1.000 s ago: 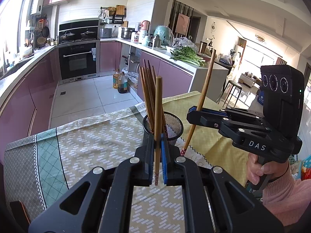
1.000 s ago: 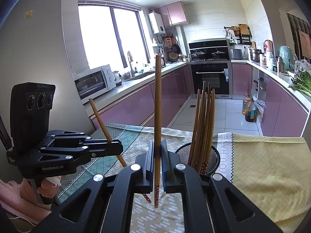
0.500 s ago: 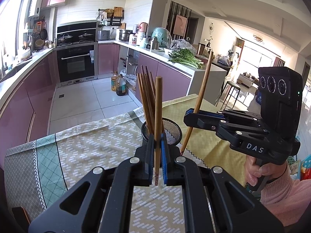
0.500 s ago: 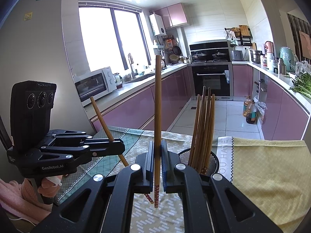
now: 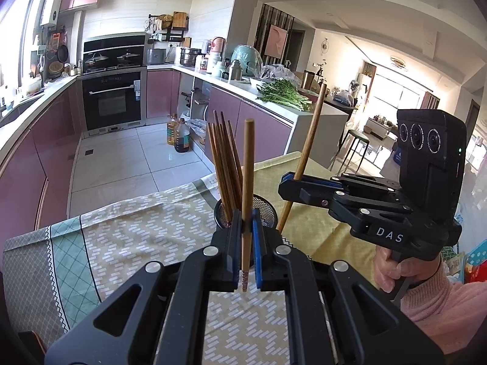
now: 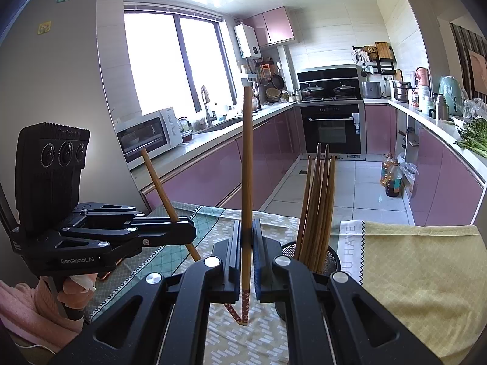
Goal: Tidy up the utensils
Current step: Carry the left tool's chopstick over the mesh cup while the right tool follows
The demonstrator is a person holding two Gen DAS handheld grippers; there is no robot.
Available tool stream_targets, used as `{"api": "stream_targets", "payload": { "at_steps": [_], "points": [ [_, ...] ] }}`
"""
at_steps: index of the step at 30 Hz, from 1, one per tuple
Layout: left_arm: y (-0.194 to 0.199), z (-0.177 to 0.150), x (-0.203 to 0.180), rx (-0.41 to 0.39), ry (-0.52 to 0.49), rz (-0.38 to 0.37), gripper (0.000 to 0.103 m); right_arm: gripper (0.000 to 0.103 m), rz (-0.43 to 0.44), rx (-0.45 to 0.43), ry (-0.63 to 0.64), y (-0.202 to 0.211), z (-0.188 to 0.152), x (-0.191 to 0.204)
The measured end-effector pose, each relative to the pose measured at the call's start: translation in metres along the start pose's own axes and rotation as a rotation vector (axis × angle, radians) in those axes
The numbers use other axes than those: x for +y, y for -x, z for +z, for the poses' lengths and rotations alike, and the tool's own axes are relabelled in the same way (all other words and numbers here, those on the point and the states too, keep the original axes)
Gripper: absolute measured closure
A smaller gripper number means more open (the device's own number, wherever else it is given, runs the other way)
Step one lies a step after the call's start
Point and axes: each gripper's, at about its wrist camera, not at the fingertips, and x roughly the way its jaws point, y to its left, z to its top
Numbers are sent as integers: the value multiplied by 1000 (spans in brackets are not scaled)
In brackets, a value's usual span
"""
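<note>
Gripping one wooden chopstick apiece, both claws are pressed tight on their loads above the cloth-covered desk. The left claw pinches its chopstick near the patterned lower end, so the long plain shaft stands almost upright and the tip hangs free just above the cloth. To its right, the right claw clamps a second chopstick in the same way, leaning a little. Held low like this, each stick can probably be steered tip-first down into a container. That container is the black mesh holder, standing just beyond the left claw, between the two claws, with a bundle of chopsticks already fanned inside it. Judging by this, the sorting is well along, and these two await dropping in.
</note>
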Motion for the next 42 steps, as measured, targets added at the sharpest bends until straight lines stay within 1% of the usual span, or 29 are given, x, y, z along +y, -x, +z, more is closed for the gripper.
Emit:
{"api": "stream_targets", "payload": {
  "at_steps": [25,42],
  "points": [
    [1,17,-1,-15,-10,-36,96,97,-2,-17,-3,-3,8,-4],
    [0,29,-4,-31,-27,-55,96,97,4,-29,5,-2,20,-4]
  ]
}}
